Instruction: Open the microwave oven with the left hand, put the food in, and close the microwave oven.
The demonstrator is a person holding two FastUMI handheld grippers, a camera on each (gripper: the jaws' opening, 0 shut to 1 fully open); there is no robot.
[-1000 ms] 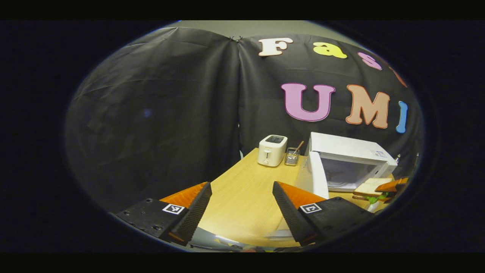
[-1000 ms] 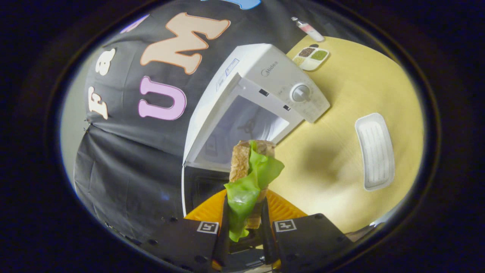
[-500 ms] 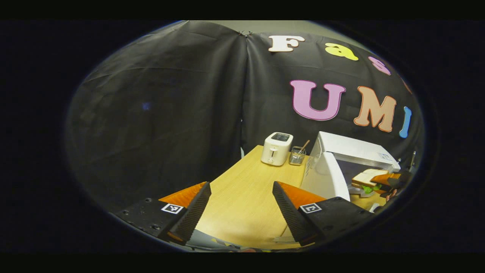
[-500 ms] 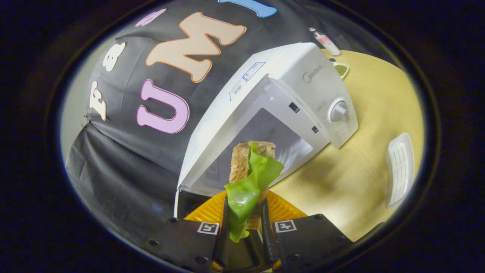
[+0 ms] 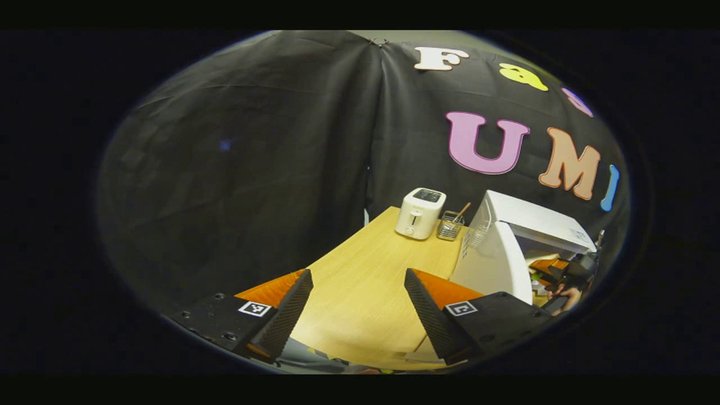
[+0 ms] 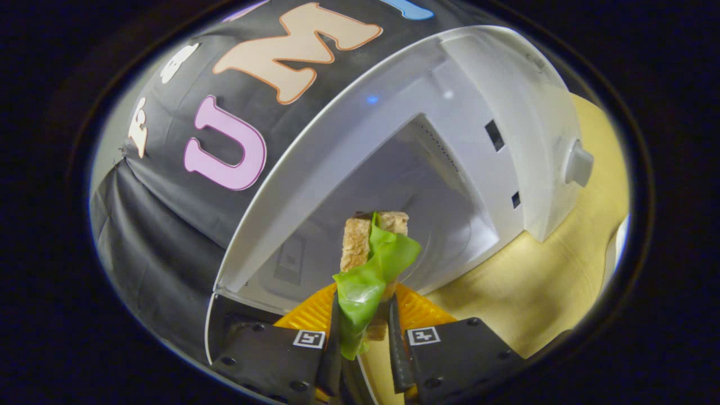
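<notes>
The white microwave (image 5: 540,222) stands at the right of the table, its door (image 5: 495,264) swung open toward me. My left gripper (image 5: 355,284) hangs open over the wooden table, well left of the door, with nothing between its fingers. In the right gripper view, my right gripper (image 6: 363,323) is shut on a sandwich (image 6: 355,244) with a green lettuce leaf (image 6: 368,278) hanging out. The sandwich's front end is at the mouth of the microwave cavity (image 6: 405,191). The control knob (image 6: 579,163) is at the right. In the left gripper view, the right gripper (image 5: 554,269) and a hand (image 5: 568,293) sit at the opening.
A white toaster (image 5: 419,212) and a wire holder (image 5: 450,226) with a wooden utensil stand at the table's back, left of the microwave. Bare wooden tabletop (image 5: 365,264) lies under my left gripper. The open door's edge (image 6: 211,326) is at the lower left in the right gripper view.
My right gripper has carried the sandwich forward from in front of the microwave up to its opening. The left gripper stayed open and drifted slightly, so the microwave sits farther right in its view.
</notes>
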